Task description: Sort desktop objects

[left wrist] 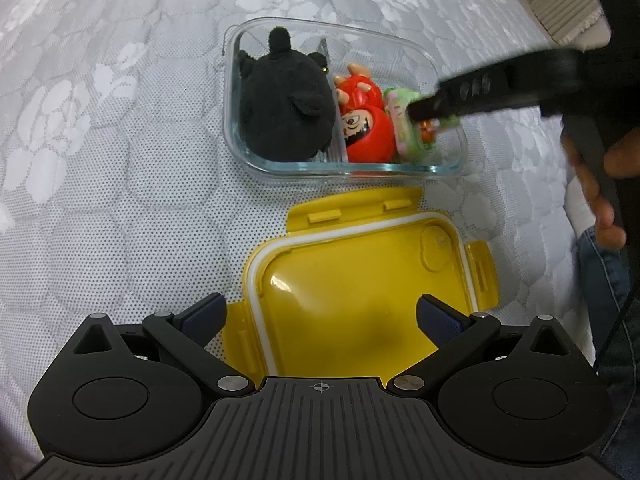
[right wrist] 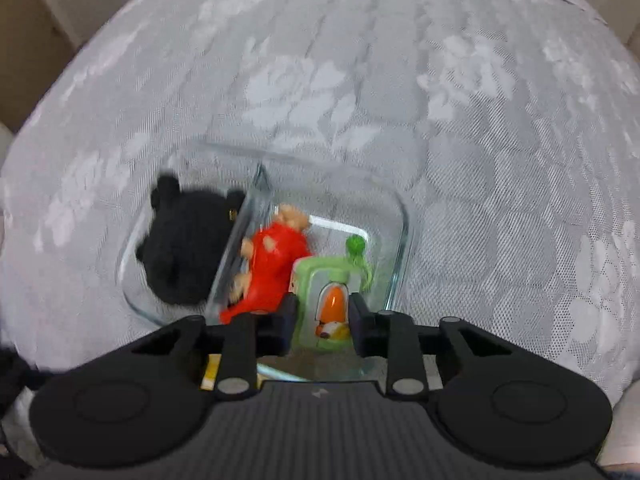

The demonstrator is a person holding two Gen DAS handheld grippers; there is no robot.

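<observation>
Here, the white quilted cover [left wrist: 120, 160] fills both views, and on it lie one yellow lid [left wrist: 360, 280], inner face up, at lower centre of the left wrist view, and one clear glass box [left wrist: 440, 170] just above it, the two close together.

One glass divider [left wrist: 325, 46] splits the box into two compartments. In the left one sits one black plush toy [left wrist: 284, 112]. In the right one lie two things side by side: one red figurine [left wrist: 366, 120] against the divider, and one green toy case [right wrist: 328, 308] with an orange shape in its window.

The right gripper [right wrist: 323, 316], reaching in from the right edge of the left wrist view, is pinched onto the green toy case, a pad pressing on each side of it, within the right compartment.

The left gripper [left wrist: 320, 314] hangs over the lid with its fingers spread wide and nothing between them; contact with the lid cannot be told.
</observation>
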